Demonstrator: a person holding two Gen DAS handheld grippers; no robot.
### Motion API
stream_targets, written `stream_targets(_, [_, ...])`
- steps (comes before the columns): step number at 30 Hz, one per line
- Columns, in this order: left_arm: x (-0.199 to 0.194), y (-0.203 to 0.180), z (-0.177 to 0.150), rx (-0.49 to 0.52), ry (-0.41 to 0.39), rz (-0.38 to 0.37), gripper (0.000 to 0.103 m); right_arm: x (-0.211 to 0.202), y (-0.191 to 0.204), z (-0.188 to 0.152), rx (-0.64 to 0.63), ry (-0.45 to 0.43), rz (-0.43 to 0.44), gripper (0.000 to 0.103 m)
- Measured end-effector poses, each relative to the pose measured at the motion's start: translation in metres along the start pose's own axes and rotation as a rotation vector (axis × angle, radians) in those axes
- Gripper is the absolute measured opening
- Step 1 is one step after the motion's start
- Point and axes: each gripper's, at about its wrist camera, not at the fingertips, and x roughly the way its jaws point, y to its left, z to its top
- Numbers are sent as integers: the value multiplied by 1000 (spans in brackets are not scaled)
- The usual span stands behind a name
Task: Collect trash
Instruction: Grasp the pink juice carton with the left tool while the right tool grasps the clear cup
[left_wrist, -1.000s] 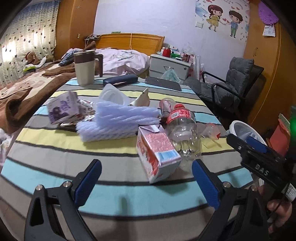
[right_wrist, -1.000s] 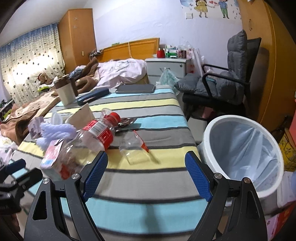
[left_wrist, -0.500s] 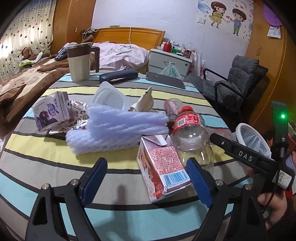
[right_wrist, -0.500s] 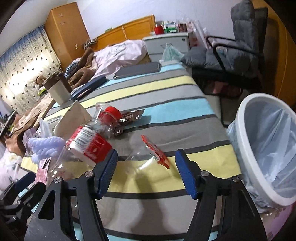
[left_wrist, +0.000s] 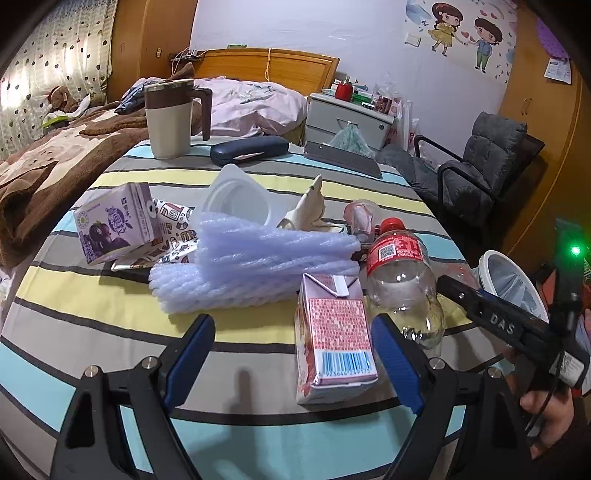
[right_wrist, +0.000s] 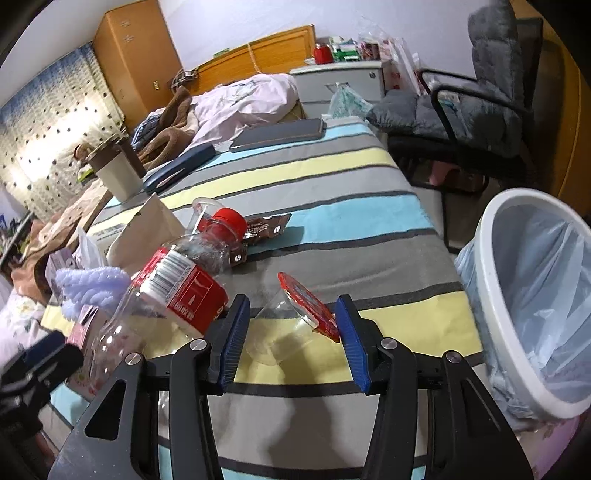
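Trash lies on a striped table (left_wrist: 92, 302). My left gripper (left_wrist: 291, 354) is open, its right finger beside a pink drink carton (left_wrist: 334, 343). Behind that lie a clear bottle with a red label (left_wrist: 400, 291), lilac foam wrap (left_wrist: 258, 269), a purple carton (left_wrist: 110, 225) and a white plastic tub (left_wrist: 236, 199). My right gripper (right_wrist: 291, 332) is open, with a clear cup with a red foil lid (right_wrist: 295, 314) lying between its fingers. The bottle (right_wrist: 166, 291) lies just left of it. A white bin (right_wrist: 535, 295) with a liner stands right of the table.
A lidded mug (left_wrist: 170, 118), a dark glasses case (left_wrist: 249, 149) and a grey tablet (left_wrist: 341, 158) sit at the table's far side. A brown wrapper (right_wrist: 264, 229) lies mid-table. A grey chair (right_wrist: 480, 96) stands behind the bin. A bed lies beyond.
Both grippers moved forward over the table. The left closed in on the pink carton. The right now has the clear cup between its fingers and its opening is narrower.
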Motion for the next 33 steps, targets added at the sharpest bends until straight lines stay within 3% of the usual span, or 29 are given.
stream_targets(2, [1, -2, 1, 5, -3, 0, 88, -3, 1, 2, -30, -11, -26, 50])
stream_targets(4, [4, -5, 3, 19, 14, -4, 80, -5, -1, 5, -52, -15, -38, 50])
stream_targets(7, [8, -10, 4, 47, 36, -16, 72, -8, -5, 9, -79, 10, -4, 50])
stream_targets(17, [23, -7, 3, 64, 77, 10, 70, -8, 4, 7, -297, 114, -35, 50])
stream_targets(21, [24, -7, 1, 75, 79, 15, 70, 0, -1, 5, -271, 132, -42, 50])
stream_targets(28, [24, -7, -1, 61, 83, -31, 37, -2, -10, 0, -152, 101, -29, 53])
stream_targets(33, [24, -9, -3, 54, 79, -36, 35, -4, -14, -7, -71, 70, -30, 53])
